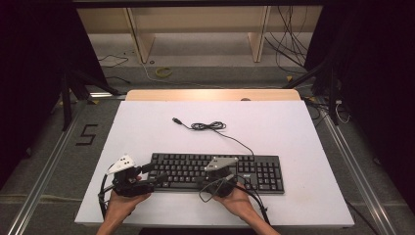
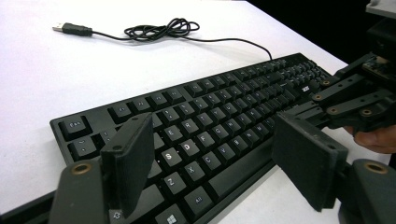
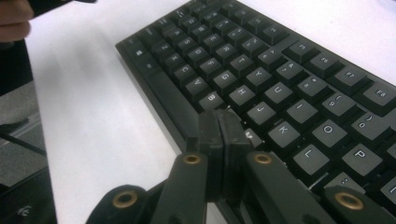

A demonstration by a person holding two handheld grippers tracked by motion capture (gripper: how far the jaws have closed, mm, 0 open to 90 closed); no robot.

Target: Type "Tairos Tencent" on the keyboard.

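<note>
A black keyboard (image 1: 215, 171) lies along the near part of the white table, and its thin cable (image 1: 208, 126) runs back to a loose coil and a USB plug (image 1: 176, 120). My left gripper (image 1: 152, 174) hovers at the keyboard's left end. In the left gripper view it (image 2: 212, 140) stands open, and the keys (image 2: 210, 121) show between its two pads with nothing held. My right gripper (image 1: 205, 181) sits at the keyboard's front edge near the middle. Its jaws (image 3: 218, 116) are pressed together, with their tips just over the keys (image 3: 280, 84) by the space bar.
Bare white tabletop (image 1: 147, 127) stretches behind and to both sides of the keyboard. The coiled cable (image 2: 159, 30) and plug (image 2: 70, 28) lie apart from the keys. Beyond the table's far wooden edge (image 1: 210, 94) is floor with loose cables and shelf legs.
</note>
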